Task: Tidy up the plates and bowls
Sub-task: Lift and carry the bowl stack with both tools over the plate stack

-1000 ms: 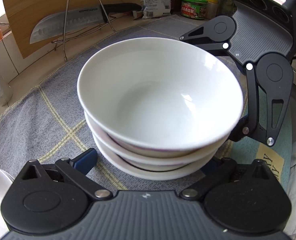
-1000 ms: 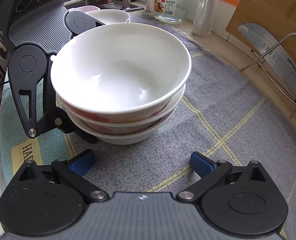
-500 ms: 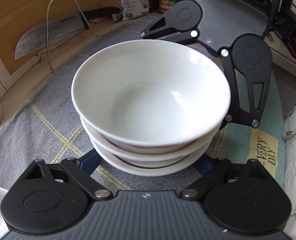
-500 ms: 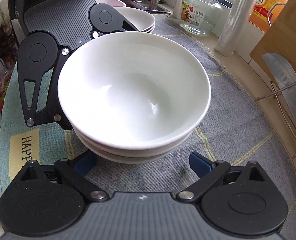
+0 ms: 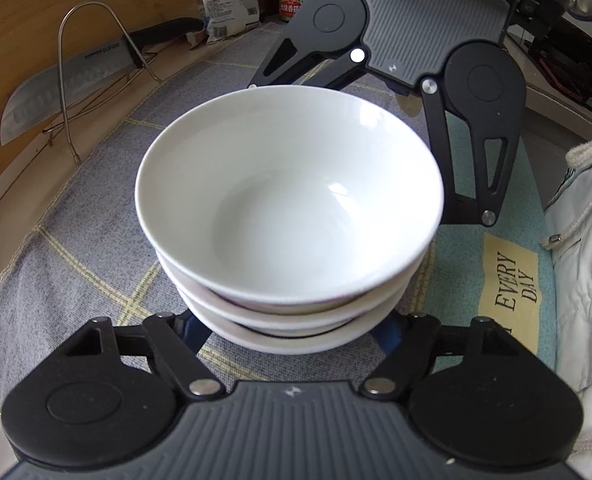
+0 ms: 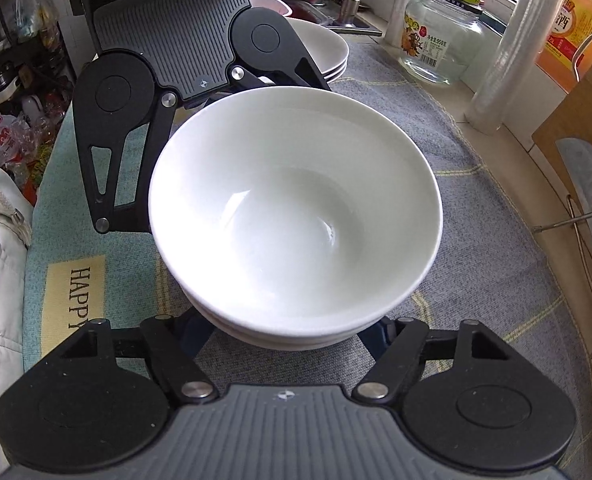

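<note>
Grey checked mat (image 5: 96,216) covers the counter, teal strip with lettering on my side. Stack of white bowls (image 5: 292,216) sits mid-mat, three nested as far as I can see. My left gripper (image 5: 292,332) has just closed in on the bottom bowl's base, blue pads tucked under the rim on both sides. My right gripper (image 6: 292,330) has done the same from the opposite side. Both grip the stack. Stacked plates (image 6: 327,52) behind the left one. Knife (image 5: 68,84) leans on a wire rack by the board.
</note>
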`<state>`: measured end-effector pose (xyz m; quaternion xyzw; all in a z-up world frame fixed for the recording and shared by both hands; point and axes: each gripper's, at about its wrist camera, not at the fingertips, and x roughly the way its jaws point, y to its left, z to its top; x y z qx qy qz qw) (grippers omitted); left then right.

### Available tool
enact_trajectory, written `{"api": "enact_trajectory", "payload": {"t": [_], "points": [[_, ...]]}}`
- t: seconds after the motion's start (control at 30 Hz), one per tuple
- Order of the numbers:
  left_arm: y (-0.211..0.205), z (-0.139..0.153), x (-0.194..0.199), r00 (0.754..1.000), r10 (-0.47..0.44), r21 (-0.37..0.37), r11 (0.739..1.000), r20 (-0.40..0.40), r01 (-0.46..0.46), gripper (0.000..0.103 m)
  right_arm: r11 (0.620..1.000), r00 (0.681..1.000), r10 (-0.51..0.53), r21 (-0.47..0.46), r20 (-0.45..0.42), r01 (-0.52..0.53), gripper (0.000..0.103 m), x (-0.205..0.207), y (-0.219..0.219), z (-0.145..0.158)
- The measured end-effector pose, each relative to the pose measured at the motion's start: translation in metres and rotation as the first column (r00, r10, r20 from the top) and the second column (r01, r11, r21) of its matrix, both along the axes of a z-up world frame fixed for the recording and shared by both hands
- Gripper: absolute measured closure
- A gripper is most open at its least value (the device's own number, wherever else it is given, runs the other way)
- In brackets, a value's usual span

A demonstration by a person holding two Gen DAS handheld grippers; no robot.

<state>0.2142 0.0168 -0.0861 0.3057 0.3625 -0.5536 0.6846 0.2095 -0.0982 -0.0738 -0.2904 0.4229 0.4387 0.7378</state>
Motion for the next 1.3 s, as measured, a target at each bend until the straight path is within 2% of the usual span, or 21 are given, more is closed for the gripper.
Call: {"api": "enact_trajectory", "payload": {"t": [0.63,1.0,1.3], "points": [[-0.001,0.002,-0.008,0.999,0.042,0.025,0.999,0.009,-0.042,0.025,0.999,1.000,0.024,-0.024,0.017,-0.023,0.024,-0.012,0.010,0.006],[0.011,0.023,-0.023,0.996,0.092,0.029,0.995,0.022,-0.093,0.025,0.997,0.997,0.073,-0.028,0.035,-0.072,0.024,-0.025,0.023,0.025],[0.044,0.043,-0.030,0.985,0.159,0.030,0.986,0.069,-0.161,0.025,0.991,0.988,0.136,-0.028,0.073,-0.135,0.024,-0.021,0.055,0.041]]}}
